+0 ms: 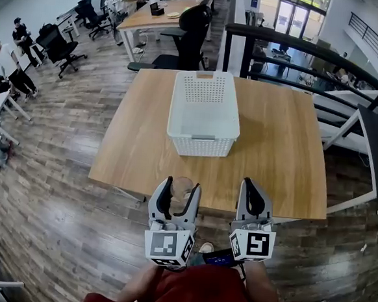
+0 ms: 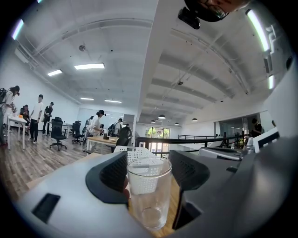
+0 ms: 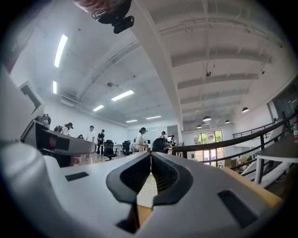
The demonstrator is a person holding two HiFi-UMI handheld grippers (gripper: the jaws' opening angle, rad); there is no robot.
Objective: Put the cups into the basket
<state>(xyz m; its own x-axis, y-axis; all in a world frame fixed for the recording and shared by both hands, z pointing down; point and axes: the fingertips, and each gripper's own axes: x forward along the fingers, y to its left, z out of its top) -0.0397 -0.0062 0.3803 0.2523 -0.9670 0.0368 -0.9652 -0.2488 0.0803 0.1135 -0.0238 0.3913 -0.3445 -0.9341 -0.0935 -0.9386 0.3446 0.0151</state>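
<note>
A clear glass cup [image 1: 181, 187] stands upright between the jaws of my left gripper [image 1: 176, 195], over the front edge of the wooden table [image 1: 274, 141]. In the left gripper view both pads press the sides of the cup [image 2: 149, 195], so the left gripper [image 2: 149, 162] is shut on it. The cup is empty. A white perforated basket [image 1: 201, 145] sits at the table's middle, beyond both grippers, with nothing visible inside. My right gripper [image 1: 254, 196] hangs beside the left one at the table's front edge; in its own view the right gripper [image 3: 150, 158] has its pads together and holds nothing.
A black office chair [image 1: 188, 36] stands behind the table's far edge, and a second desk [image 1: 157, 17] lies farther back. A black railing [image 1: 313, 65] runs along the right side. People and more chairs are at the far left on the wood floor.
</note>
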